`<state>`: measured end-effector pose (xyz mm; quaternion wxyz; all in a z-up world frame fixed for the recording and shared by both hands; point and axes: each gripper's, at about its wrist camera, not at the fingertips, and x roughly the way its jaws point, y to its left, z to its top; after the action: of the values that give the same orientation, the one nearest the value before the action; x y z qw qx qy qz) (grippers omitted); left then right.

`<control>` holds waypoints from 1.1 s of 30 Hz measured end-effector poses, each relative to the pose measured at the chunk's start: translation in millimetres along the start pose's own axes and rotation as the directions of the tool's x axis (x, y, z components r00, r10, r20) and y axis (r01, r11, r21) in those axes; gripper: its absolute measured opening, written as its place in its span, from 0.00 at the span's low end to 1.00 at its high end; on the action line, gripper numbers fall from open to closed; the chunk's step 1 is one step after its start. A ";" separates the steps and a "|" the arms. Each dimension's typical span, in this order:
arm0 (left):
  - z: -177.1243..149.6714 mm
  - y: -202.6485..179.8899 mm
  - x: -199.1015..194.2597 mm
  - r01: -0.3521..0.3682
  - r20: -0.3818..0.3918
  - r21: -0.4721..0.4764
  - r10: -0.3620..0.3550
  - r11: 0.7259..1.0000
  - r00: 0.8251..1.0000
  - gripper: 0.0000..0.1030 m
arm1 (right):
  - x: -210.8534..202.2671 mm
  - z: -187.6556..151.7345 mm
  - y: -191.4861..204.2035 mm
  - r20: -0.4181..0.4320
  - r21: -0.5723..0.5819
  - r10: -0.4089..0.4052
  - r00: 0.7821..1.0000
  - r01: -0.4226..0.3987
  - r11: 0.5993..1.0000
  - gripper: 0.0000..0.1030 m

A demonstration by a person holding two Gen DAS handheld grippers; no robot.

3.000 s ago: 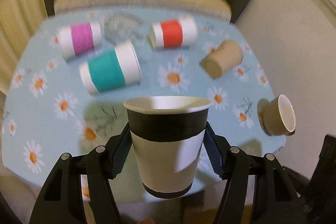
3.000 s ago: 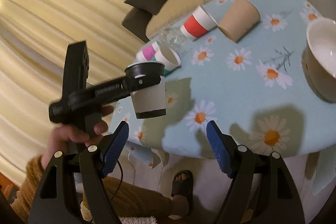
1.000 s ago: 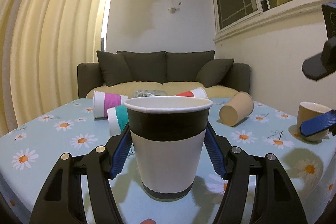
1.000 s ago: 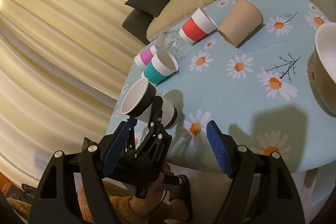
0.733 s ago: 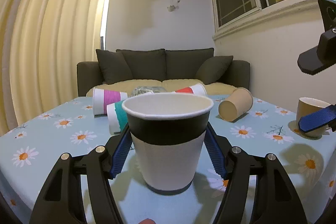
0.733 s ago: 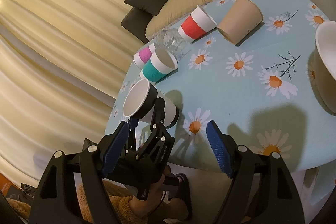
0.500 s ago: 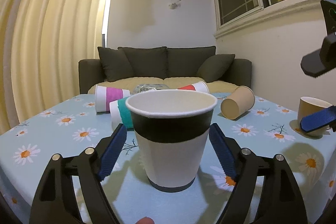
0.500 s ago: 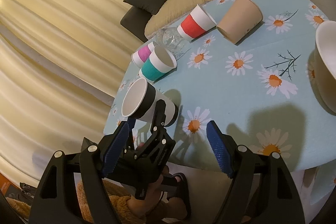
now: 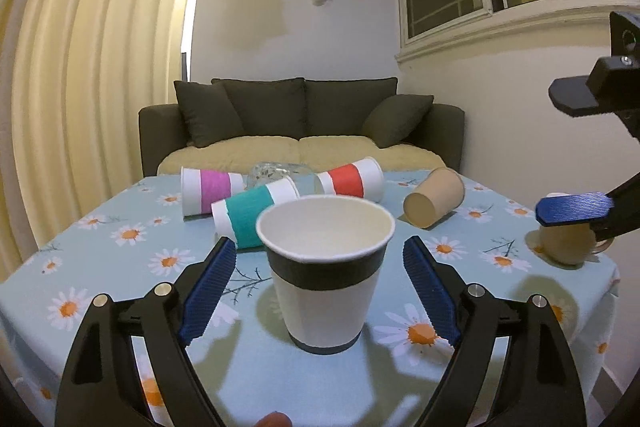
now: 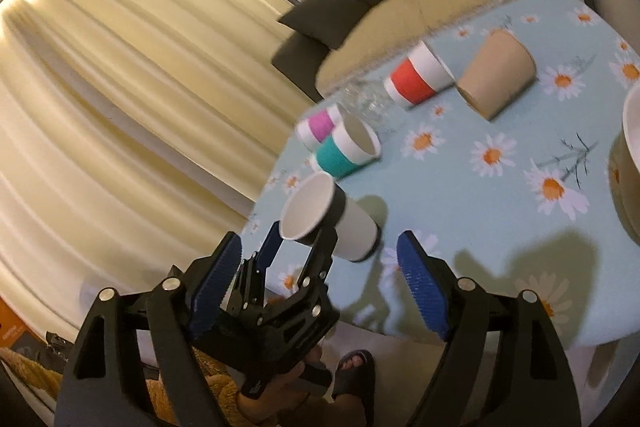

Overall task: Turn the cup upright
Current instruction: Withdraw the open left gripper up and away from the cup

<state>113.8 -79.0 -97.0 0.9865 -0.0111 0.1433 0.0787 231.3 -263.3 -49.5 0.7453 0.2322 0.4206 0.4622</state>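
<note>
A white paper cup with a black band (image 9: 325,271) stands upright on the daisy tablecloth (image 9: 120,259), mouth up. My left gripper (image 9: 320,287) is open, its blue pads apart from the cup on both sides. The cup also shows in the right wrist view (image 10: 332,217), with the left gripper (image 10: 296,247) around it. My right gripper (image 10: 320,283) is open and empty, held above the table's near edge; one of its pads shows in the left wrist view (image 9: 572,208).
Lying on their sides at the back: a teal-banded cup (image 9: 252,217), a magenta-banded cup (image 9: 210,189), a red-banded cup (image 9: 352,181), a brown cup (image 9: 434,197) and a clear glass (image 9: 272,173). A beige mug (image 9: 568,245) stands at the right edge. A sofa (image 9: 300,131) is behind.
My left gripper set the black-banded cup down upright on the table and opened, its pads now clear of the cup. The right gripper stayed open and shifted slightly.
</note>
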 end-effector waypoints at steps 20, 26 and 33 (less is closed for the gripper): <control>84.0 17.2 -80.6 0.154 -0.094 0.025 -0.151 0.988 0.984 0.89 | -26.3 -27.5 39.6 0.065 -0.154 -0.004 0.998 0.014 0.988 0.83; 103.9 28.0 -109.5 0.195 -0.141 0.039 -0.188 0.980 0.972 0.89 | -30.3 -46.3 66.2 0.060 -0.225 -0.014 0.998 0.027 0.974 0.83; 109.1 51.9 -133.0 0.229 -0.208 0.042 -0.216 0.972 0.954 0.89 | -39.1 -62.6 98.7 0.096 -0.345 -0.096 0.991 0.123 0.931 0.83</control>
<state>10.3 -43.2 45.4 0.9693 -0.0024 0.2429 -0.0392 121.4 -254.7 5.4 0.8150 0.0900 0.3149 0.4781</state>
